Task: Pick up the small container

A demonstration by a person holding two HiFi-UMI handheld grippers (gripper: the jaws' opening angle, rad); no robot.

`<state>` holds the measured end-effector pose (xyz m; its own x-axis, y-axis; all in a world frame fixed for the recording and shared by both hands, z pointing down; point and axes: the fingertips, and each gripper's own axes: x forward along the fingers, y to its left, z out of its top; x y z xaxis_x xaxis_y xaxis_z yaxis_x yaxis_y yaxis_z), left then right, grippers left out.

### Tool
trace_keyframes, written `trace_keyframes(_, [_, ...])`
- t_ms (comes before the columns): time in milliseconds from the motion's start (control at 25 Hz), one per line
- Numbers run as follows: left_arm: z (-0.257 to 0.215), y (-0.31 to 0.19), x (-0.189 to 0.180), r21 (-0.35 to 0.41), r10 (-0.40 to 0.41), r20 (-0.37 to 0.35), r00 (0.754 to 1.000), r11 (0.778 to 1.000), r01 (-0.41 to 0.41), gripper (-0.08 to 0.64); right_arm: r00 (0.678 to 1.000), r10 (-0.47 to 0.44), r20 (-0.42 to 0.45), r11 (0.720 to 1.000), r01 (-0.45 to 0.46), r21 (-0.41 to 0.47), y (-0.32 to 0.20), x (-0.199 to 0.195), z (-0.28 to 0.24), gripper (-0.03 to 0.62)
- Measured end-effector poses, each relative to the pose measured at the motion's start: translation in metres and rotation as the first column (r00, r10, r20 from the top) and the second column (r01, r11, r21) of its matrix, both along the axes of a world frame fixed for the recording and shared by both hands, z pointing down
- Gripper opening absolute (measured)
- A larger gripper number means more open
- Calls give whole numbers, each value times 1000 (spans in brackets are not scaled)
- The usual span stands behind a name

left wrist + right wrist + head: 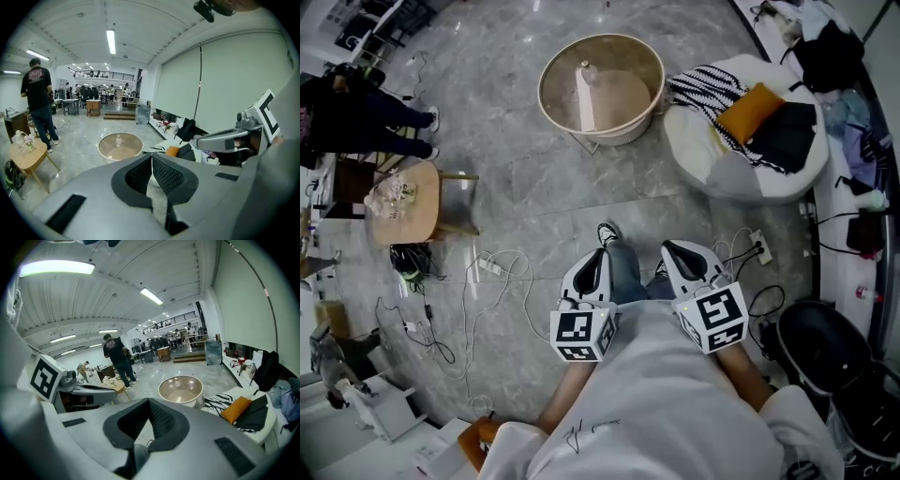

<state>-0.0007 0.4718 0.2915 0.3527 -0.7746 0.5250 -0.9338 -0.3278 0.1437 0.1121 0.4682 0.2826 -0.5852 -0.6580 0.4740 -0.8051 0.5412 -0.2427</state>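
Two closed, empty claws: left claw (600,255), right claw (672,249). Small clear container (587,69) stands inside round beige tub (602,37) on grey floor (516,187)

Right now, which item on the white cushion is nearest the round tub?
The black-and-white striped cloth, at the tub-side edge of the cushion; the orange pad and black cloth lie farther from the tub.

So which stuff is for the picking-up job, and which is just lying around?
For the job: left gripper, right gripper, probably the bottle standing in the round tub.
Just lying about: wooden table, floor cables, clothes pile, black chair.
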Motion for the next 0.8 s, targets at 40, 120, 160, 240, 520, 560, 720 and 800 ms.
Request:
trace_keyframes(40, [2, -3, 0, -5, 1, -5, 1000, 1000, -1, 21, 1000, 5, -15, 1000, -5, -12, -2, 1, 3, 15])
trace_keyframes(120, [5, -10, 0, -14, 3, -16, 1000, 1000, -3, 21, 999, 10, -40, 999, -12, -34, -8, 3, 8, 15])
trace_keyframes(160, [6, -15, 0, -19, 4, -22, 1000, 1000, -4, 21, 999, 11, -51, 999, -14, -45, -12, 3, 10, 15])
trace_keyframes(240, [7, -24, -3, -25, 3, -31, 1000, 1000, -4, 21, 997, 13, -74, 998, -18, -62, -20, 3, 13, 15])
trace_keyframes(520, [-1, -59, -27, -22, -25, -43, 999, 999, 25, 21, 993, 19, -120, 997, -27, -66, -57, -13, 6, 15])
trace_keyframes(560, [-1, -64, -29, -23, -27, -44, 999, 999, 26, 21, 992, 17, -122, 998, -25, -65, -62, -16, 6, 15])
trace_keyframes(720, [-1, -85, -43, -28, -33, -52, 998, 999, 32, 21, 991, 5, -132, 997, -14, -72, -85, -30, 8, 15])
trace_keyframes(800, [-2, -96, -51, -30, -36, -59, 998, 999, 35, 21, 990, -2, -139, 997, -8, -77, -95, -39, 8, 15])
